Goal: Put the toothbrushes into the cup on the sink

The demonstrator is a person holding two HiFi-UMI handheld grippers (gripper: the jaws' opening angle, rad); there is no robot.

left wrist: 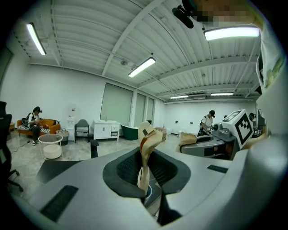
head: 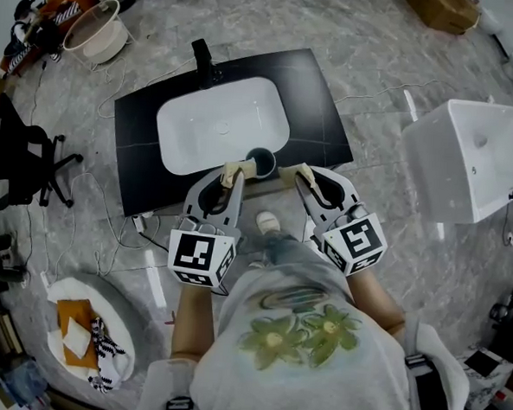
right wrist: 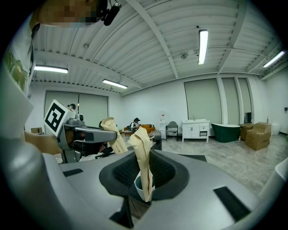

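Note:
A paper-wrapped beige toothbrush (head: 232, 170) sticks up from my left gripper (head: 232, 179), which is shut on it. My right gripper (head: 303, 177) is shut on a second wrapped toothbrush (head: 303, 169). Both grippers hover at the near edge of the black sink counter (head: 319, 100), one on each side of the white cup (head: 261, 163) with its dark teal inside. In the left gripper view the toothbrush (left wrist: 146, 152) stands upright between the jaws of the left gripper (left wrist: 145, 182). In the right gripper view the toothbrush (right wrist: 143, 157) in the right gripper (right wrist: 144, 182) rises in front of the cup (right wrist: 139, 187).
The white basin (head: 222, 124) has a black faucet (head: 203, 62) at its far side. A white box-like fixture (head: 472, 157) stands to the right, a black office chair (head: 17, 155) to the left, a round tray (head: 75, 336) with cloths at lower left. Cables run over the marble floor.

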